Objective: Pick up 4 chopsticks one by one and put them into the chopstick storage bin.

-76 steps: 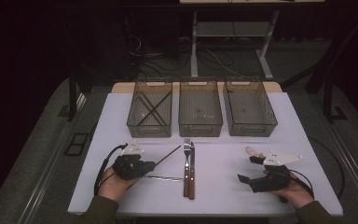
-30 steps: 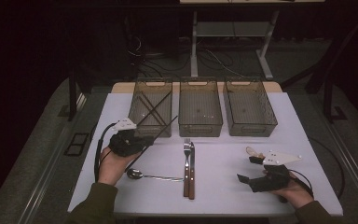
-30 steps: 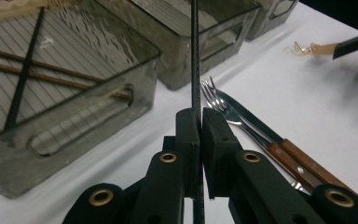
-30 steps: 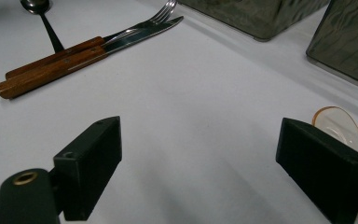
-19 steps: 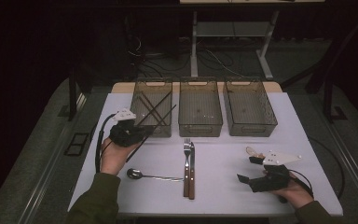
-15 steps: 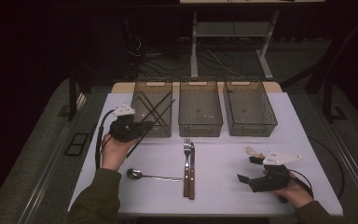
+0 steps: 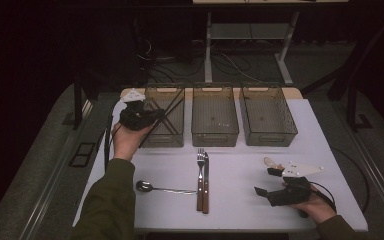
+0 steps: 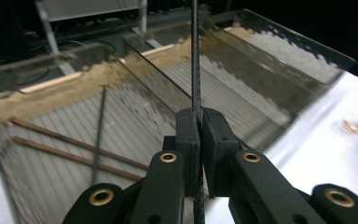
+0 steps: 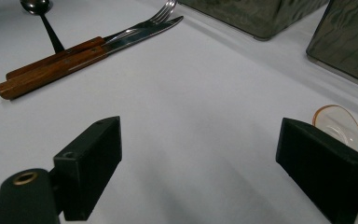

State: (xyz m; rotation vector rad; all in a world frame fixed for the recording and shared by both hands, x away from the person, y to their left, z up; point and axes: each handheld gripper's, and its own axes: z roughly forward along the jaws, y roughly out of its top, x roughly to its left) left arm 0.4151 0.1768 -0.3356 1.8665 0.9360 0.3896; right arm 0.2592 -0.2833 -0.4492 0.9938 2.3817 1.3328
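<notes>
At the far left of the table [image 7: 240, 165], the left bin [image 7: 166, 116] already has chopsticks lying in it, and the left gripper [image 7: 137, 117] hangs at its near-left rim, jaws pinched on a dark chopstick [image 8: 195, 56]. I'd tilt the stick level over the bin, then let go low. The right gripper [image 7: 271, 184] rests near right, jaws wide, holding nothing.

— What has been shifted? The left gripper [image 7: 147, 116] has been carried up from the near table, beside the spoon [image 7: 144, 186], to the left bin [image 7: 166, 134].

— And the load? A thin dark stick [image 8: 195, 56], possibly a chopstick, has been lifted off the table with it and is now held clamped over that bin, slanting across its rim.

— Anything else? The left forearm has been stretched forward.
</notes>
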